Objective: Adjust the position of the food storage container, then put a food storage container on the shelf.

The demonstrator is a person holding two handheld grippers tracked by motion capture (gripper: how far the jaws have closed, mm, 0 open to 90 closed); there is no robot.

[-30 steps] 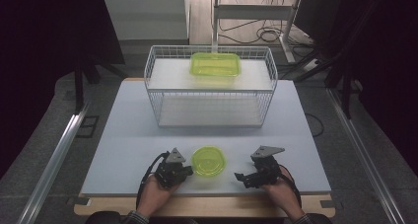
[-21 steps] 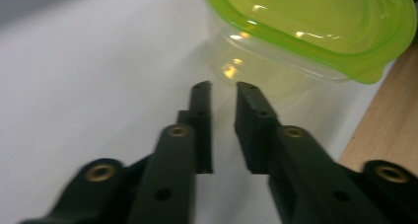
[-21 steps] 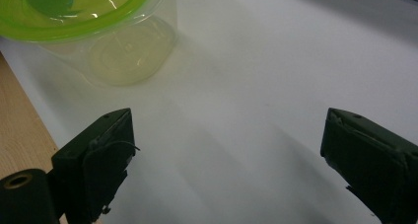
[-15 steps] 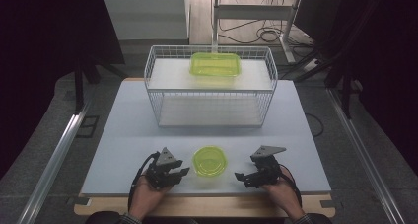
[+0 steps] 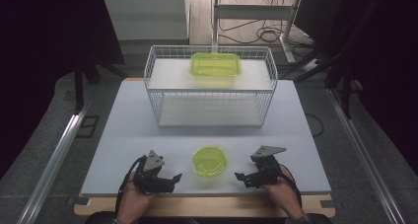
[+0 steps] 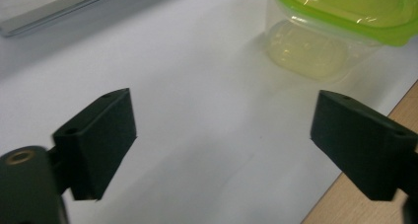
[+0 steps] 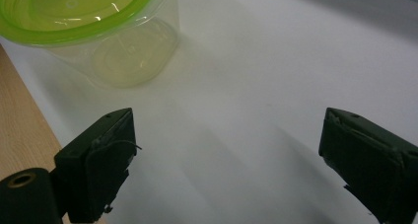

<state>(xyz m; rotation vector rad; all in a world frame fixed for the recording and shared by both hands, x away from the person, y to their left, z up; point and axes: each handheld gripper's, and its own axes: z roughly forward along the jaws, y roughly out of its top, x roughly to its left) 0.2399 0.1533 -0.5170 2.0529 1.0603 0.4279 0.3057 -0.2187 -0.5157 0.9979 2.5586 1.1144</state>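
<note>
High view: a round clear container with a green lid (image 5: 210, 161) stands in the lower middle of the frame on the white table (image 5: 148, 130), near its front edge. The left gripper (image 5: 170, 180) lies at lower left of the container, the right gripper (image 5: 242, 177) at lower right — both apart from it, each held in a hand (image 5: 132, 200) that enters from the bottom edge. A white wire basket (image 5: 212, 86) occupies the upper middle of the frame; a rectangular green-lidded container (image 5: 215, 65) rests on its upper shelf.

Left gripper view: the two black jaws stand wide apart at the lower left and lower right of the frame, with bare white table between them. They have just been opening, and nothing lies between them. The round container (image 6: 340, 31) sits at the upper right, beyond the jaws and untouched; a strip of the wooden table edge (image 6: 374, 194) shows at the lower right.

Right gripper view: the jaws are likewise spread wide, holding nothing — only table surface shows between them. The round container (image 7: 93, 31) sits at the upper left, clear of the left-hand jaw; the wooden edge (image 7: 19, 135) runs down the left side of the frame.
</note>
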